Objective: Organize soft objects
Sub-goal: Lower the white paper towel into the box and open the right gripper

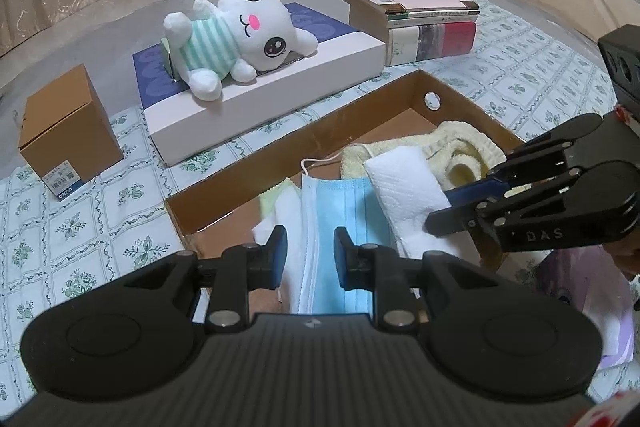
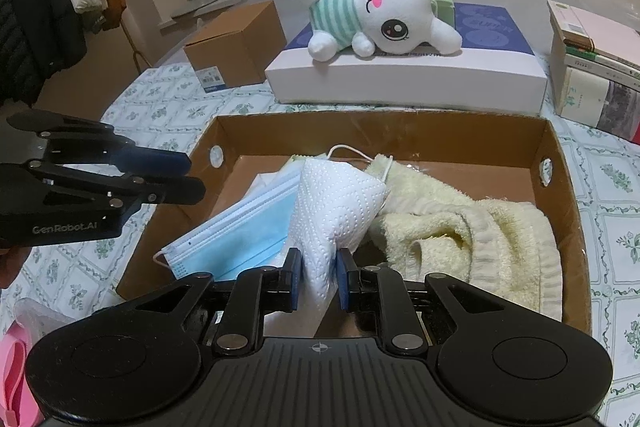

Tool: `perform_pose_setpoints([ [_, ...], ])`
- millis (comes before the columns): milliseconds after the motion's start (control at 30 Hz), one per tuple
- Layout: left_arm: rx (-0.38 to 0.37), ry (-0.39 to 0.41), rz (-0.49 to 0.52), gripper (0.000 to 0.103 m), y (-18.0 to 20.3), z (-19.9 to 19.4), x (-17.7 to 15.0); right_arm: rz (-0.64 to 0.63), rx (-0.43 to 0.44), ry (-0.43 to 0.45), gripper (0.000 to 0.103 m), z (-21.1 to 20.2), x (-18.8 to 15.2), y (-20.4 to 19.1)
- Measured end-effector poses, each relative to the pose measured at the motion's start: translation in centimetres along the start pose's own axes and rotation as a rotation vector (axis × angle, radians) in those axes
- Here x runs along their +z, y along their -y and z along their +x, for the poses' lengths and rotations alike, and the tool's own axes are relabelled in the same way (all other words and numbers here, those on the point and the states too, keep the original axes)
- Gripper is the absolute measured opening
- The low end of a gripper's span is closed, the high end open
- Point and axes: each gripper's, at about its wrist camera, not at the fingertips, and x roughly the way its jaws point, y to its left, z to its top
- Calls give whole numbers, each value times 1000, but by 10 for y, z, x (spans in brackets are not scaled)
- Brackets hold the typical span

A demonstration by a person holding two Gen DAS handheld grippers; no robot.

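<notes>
A shallow cardboard box (image 2: 560, 187) (image 1: 320, 131) holds a cream towel (image 2: 480, 231) (image 1: 464, 147), blue face masks (image 2: 240, 239) (image 1: 344, 203) and a folded white paper towel (image 2: 336, 203) (image 1: 404, 187). My right gripper (image 2: 318, 277) (image 1: 460, 207) is shut on the near end of the paper towel. My left gripper (image 1: 310, 259) (image 2: 192, 175) is open and empty, its fingers hanging just above the masks at the box's left side. A white plush bunny (image 1: 236, 35) (image 2: 380, 15) lies on a flat white box (image 1: 264, 99) (image 2: 404, 75) behind.
A small brown carton (image 1: 64, 139) (image 2: 236, 47) stands at the left. A stack of books (image 1: 420, 23) (image 2: 596, 67) stands at the right. A floral cloth (image 1: 80, 227) covers the table. Coats (image 2: 48, 7) hang far left. A pink item (image 2: 16, 367) lies near the front.
</notes>
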Motion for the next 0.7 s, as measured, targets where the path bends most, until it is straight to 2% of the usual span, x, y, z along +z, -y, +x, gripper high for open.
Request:
perform_pose_setpoints([
  [200, 2, 4, 5, 22, 0, -1, 0, 11, -12, 13, 20, 2, 1, 3],
  [233, 2, 5, 4, 22, 0, -1, 0, 13, -12, 20, 27, 2, 2, 4],
  [300, 2, 5, -3, 26, 0, -1, -1, 18, -10, 51, 49, -1, 2, 7],
  [333, 3, 4, -5, 28, -1, -1, -2, 27, -12, 74, 71, -3, 2, 8],
  [367, 7, 5, -6, 33, -1, -1, -2, 35, -12, 97, 75, -7, 1, 9],
  [567, 23, 19, -31, 36, -4, -11, -5, 38, -7, 146, 75, -27, 1, 7],
  [700, 33, 54, -60, 38, 0, -38, -7, 42, -28, 161, 75, -51, -6, 1],
])
